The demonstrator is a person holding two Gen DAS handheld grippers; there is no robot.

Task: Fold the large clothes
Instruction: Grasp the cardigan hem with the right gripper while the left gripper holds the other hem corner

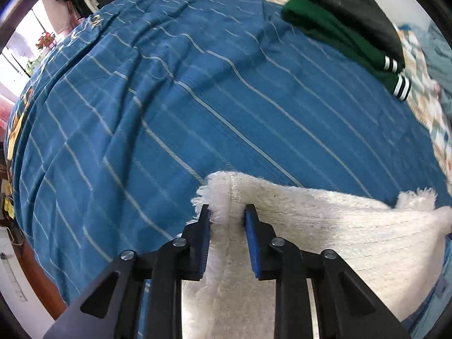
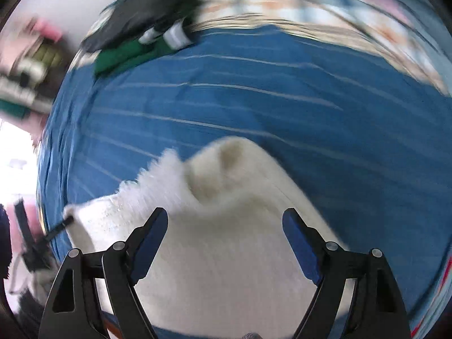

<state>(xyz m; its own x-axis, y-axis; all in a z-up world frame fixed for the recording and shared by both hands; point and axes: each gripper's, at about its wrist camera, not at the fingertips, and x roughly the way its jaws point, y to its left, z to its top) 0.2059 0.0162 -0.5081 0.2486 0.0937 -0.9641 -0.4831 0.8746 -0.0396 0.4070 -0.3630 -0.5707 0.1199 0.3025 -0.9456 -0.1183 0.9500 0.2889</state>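
A fluffy white garment (image 1: 325, 226) lies on a blue striped bedspread (image 1: 183, 99). My left gripper (image 1: 227, 212) is shut on a fringed edge of the white garment, its blue pads pinching a raised fold. In the blurred right wrist view the same white garment (image 2: 226, 240) spreads below my right gripper (image 2: 225, 220). That gripper stands open above the cloth, with nothing pressed between its pads. The other gripper (image 2: 60, 226) shows small at the left, at the garment's far corner.
A folded green garment with white-striped cuffs (image 1: 353, 48) and a black garment (image 1: 353, 8) lie at the bed's far side on a patterned quilt (image 1: 423, 107). The blue bedspread (image 2: 254, 99) stretches wide beyond the white garment. Room clutter shows past the bed's left edge.
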